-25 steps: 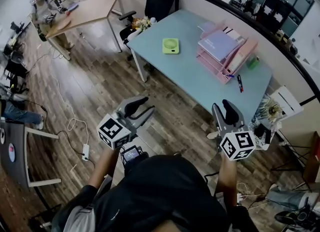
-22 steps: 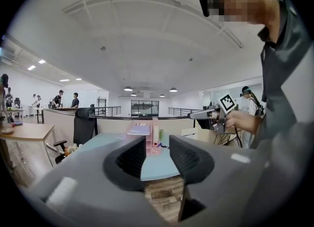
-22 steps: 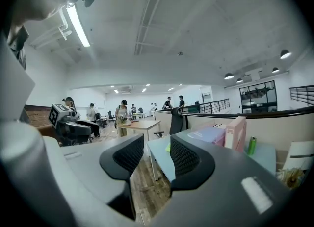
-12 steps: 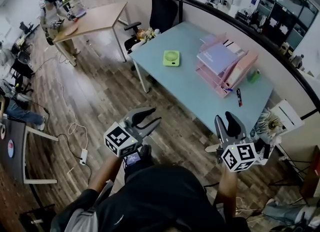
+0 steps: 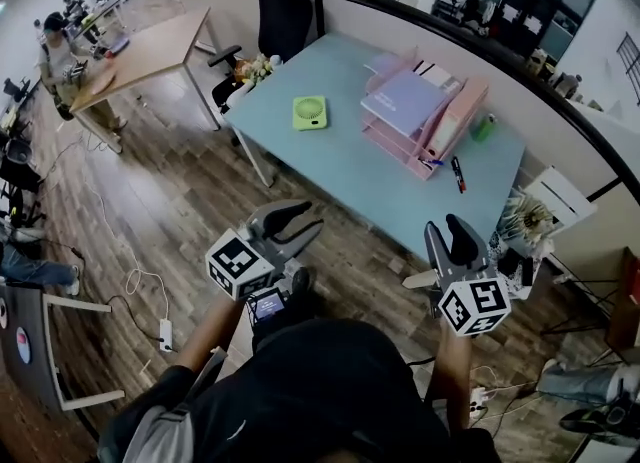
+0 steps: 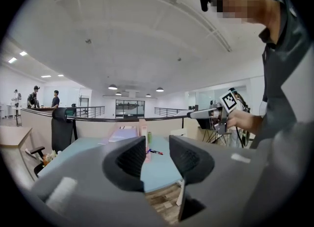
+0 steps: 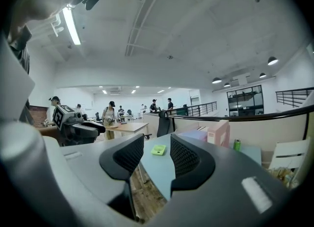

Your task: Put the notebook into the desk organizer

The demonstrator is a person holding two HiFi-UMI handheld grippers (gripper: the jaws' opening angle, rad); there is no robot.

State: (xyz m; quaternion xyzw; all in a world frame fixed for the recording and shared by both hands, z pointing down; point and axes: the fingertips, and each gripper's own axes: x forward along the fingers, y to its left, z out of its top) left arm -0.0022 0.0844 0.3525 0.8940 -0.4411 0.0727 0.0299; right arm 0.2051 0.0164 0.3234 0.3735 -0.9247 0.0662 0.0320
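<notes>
Left gripper point(image 5: 305, 219) ajar, empty; right gripper point(image 5: 445, 227) likewise

Notebook point(image 5: 405, 101) lies on top of desk organizer point(image 5: 455, 116), far right part of tabletop point(image 5: 350, 166). Fan point(image 5: 310, 112) on tabletop left of organizer, apart. Pen point(image 5: 458, 173) just before organizer; can point(image 5: 484, 128) right of it. Chair point(image 5: 283, 11) behind tabletop's left end. Left gripper point(image 5: 305, 221) and right gripper point(image 5: 447, 226) over floor before tabletop's near edge.

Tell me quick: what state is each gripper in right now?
Left gripper: open, holding nothing.
Right gripper: open, holding nothing.
</notes>
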